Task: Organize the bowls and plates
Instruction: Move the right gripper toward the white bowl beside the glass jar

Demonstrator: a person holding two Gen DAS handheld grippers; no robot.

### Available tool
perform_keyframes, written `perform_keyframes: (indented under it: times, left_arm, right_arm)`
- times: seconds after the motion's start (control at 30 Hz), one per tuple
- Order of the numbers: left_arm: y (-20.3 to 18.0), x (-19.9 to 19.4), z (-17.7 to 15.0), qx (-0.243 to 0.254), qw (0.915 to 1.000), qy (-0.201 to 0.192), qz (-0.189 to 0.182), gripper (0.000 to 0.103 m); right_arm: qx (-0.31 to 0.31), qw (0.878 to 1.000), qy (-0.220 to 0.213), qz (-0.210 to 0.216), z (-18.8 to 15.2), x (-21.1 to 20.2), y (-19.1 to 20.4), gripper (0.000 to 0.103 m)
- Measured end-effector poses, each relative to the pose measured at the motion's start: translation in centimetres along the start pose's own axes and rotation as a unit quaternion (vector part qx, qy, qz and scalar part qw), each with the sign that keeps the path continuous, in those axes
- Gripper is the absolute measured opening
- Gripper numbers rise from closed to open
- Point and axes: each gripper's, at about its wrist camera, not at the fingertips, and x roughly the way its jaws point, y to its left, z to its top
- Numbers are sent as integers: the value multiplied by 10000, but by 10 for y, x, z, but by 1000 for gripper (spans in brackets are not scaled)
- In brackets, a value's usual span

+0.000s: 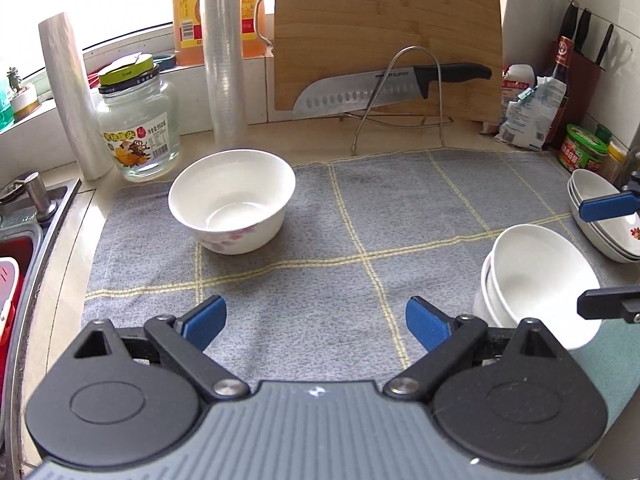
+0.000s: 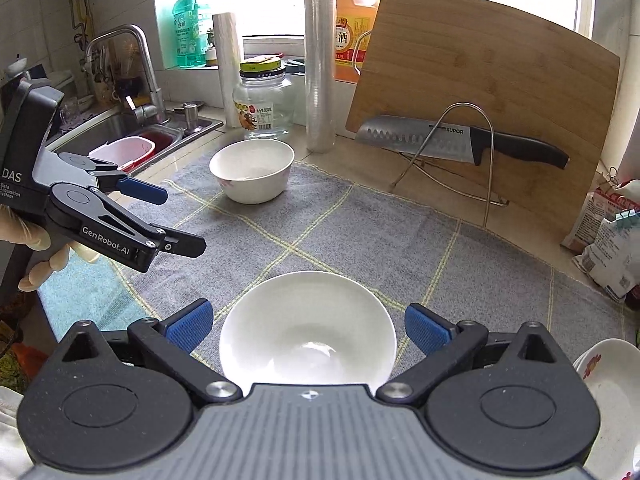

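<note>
The lone bowl (image 1: 231, 200) sat on the cloth (image 1: 320, 240) at far left of the tabletop, ahead and slightly left of the left gripper (image 1: 316, 322), well apart from it. The left gripper was nearer to it than the right gripper (image 2: 308, 326). The left gripper stood wide open, empty, nothing between its pads. The right gripper was also wide open, hovering over the bowl stack (image 2: 306, 340) at near right, pads either side of the rim, not pressing. Likely next: left reaches for the lone bowl.
</note>
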Motion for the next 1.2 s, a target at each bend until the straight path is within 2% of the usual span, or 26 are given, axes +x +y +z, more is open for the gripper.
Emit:
perform_keyframes:
  times: [0.27,0.47,0.6,0.67,0.97,1.2]
  left_arm:
    - [44,38,-3,79,9997,140,-161,96]
    - [57,61,-8,288,9992,208,-175,96]
    - [63,68,-10,327,9986,229,-344,102]
    - [60,69,-12,516,9979,186,-359,103]
    - [68,68,-18,678,9958,-214,-584,103]
    - [70,72,-10,641,9962,-158,-573,102]
  right_arm:
    - [-100,9992,159,-362,31,22,29,103]
    - [-369,9978,361,-427,48,46,54,103]
    - [-562,9967,422,-412,60,56,67,103]
    - [-626,9964,425,-382,67,61,72,103]
    - [-946,9944,429,-199,96,85,82,103]
    - [-1153,9919,540,-27,116,111,83,103]
